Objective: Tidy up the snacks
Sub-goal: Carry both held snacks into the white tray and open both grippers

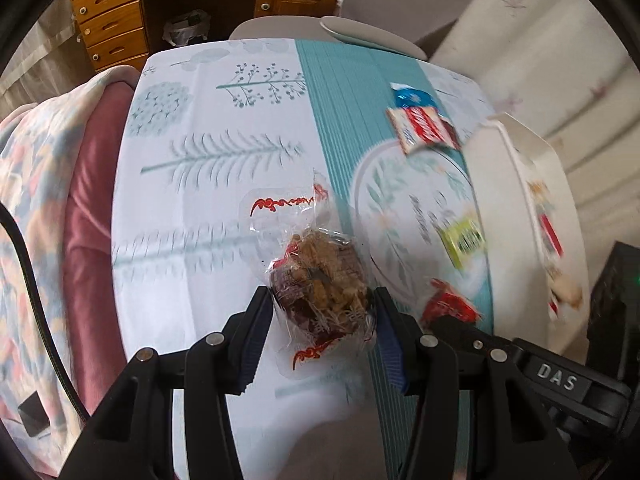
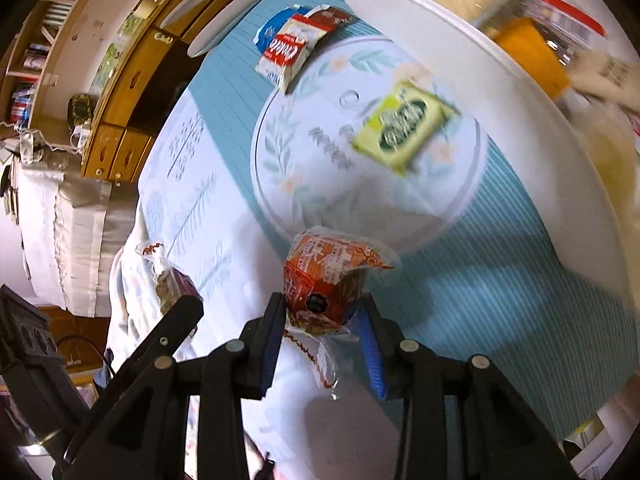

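Transport step — each gripper carries one snack above the tablecloth (image 1: pixel 192 184). Left gripper (image 1: pixel 322 300) pinches a brown, flaky cake in crinkled clear wrap (image 1: pixel 320 280); right gripper (image 2: pixel 322 308) pinches a glossy orange packet (image 2: pixel 328 276). Next, judged: lowering both onto the round printed plate (image 2: pixel 288 184) — beside the flat green packet (image 2: pixel 404 128) — or into the white tray (image 2: pixel 460 64).

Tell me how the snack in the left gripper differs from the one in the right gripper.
The left gripper grips a brown shredded snack in clear wrap; the right gripper grips an orange-red printed packet, its contents hidden. Both are held above the tablecloth.
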The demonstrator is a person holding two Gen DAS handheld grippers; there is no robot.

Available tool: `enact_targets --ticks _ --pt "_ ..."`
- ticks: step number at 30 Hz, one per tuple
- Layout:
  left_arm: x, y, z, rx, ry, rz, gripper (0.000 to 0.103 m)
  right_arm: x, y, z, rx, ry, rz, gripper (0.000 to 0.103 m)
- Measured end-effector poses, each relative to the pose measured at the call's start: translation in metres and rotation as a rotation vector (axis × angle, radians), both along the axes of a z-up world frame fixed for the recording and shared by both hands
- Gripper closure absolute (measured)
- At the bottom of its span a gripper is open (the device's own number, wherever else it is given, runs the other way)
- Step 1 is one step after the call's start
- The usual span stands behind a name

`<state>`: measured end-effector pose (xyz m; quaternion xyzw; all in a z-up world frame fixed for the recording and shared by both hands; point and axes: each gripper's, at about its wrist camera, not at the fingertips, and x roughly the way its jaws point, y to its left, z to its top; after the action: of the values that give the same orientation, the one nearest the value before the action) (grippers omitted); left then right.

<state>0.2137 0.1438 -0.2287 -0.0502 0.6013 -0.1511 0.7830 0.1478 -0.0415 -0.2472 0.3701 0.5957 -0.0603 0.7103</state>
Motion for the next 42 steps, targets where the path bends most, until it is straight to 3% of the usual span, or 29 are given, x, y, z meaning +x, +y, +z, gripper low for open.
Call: enact_targets --ticks 5,14,22,32,42 --pt "-0.037 0.004 0.022 -0.019 -0.014 -0.030 0.054 -0.034 0.006 0.020 -0.008 -0.022 0.026 0.066" --pt "-0.082 -0.010 0.063 -0.146 -0.113 -0.120 0.053 -0.069 -0.002 0.061 -0.026 -0.135 0.042 0.066" --pt "-0.098 -0.054 0.092 -0.142 -0.182 -0.181 0.053 -0.074 -0.042 0.085 -0.032 -0.195 0.020 0.066" --pt "-0.106 -0.117 0.110 -0.161 -0.239 -0.110 0.053 -0.064 -0.111 0.108 -0.067 -0.220 0.071 0.066" --pt "-0.108 -0.192 0.106 -0.190 -0.255 -0.088 0.053 -0.057 -0.186 0.108 -0.117 -0.193 0.100 0.066"
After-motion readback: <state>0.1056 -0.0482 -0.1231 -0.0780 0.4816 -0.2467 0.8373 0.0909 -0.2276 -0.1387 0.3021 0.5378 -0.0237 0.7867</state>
